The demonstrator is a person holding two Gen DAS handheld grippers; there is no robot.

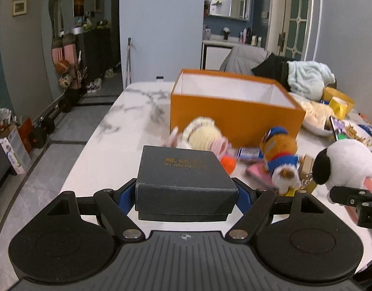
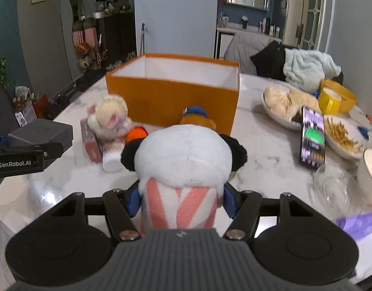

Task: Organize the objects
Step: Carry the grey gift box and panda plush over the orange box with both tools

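Marble table (image 1: 127, 111) — left gripper (image 1: 187, 194) jaws clamping black box (image 1: 183, 169), right gripper (image 2: 179, 200) jaws clamping panda plush (image 2: 183, 160) — both level

The open box (image 2: 171, 97) sits mid-counter (image 2: 265, 140), toward its far side. Just in front of it lie two small plush toys: one (image 2: 110, 118) to the left, propped against a flat packet (image 2: 90, 140), the other (image 2: 198, 118) to the right, close to the box wall. Nearer still, the left hand-held gripper (image 1: 187, 194) carries a lidded case (image 1: 183, 177) between its fingers, and to its right the right hand-held gripper (image 2: 181, 198) holds a panda plush (image 2: 183, 160). Off right stand a phone (image 2: 313, 137), plates of food (image 2: 343, 135) and a glass dish (image 2: 331, 189).
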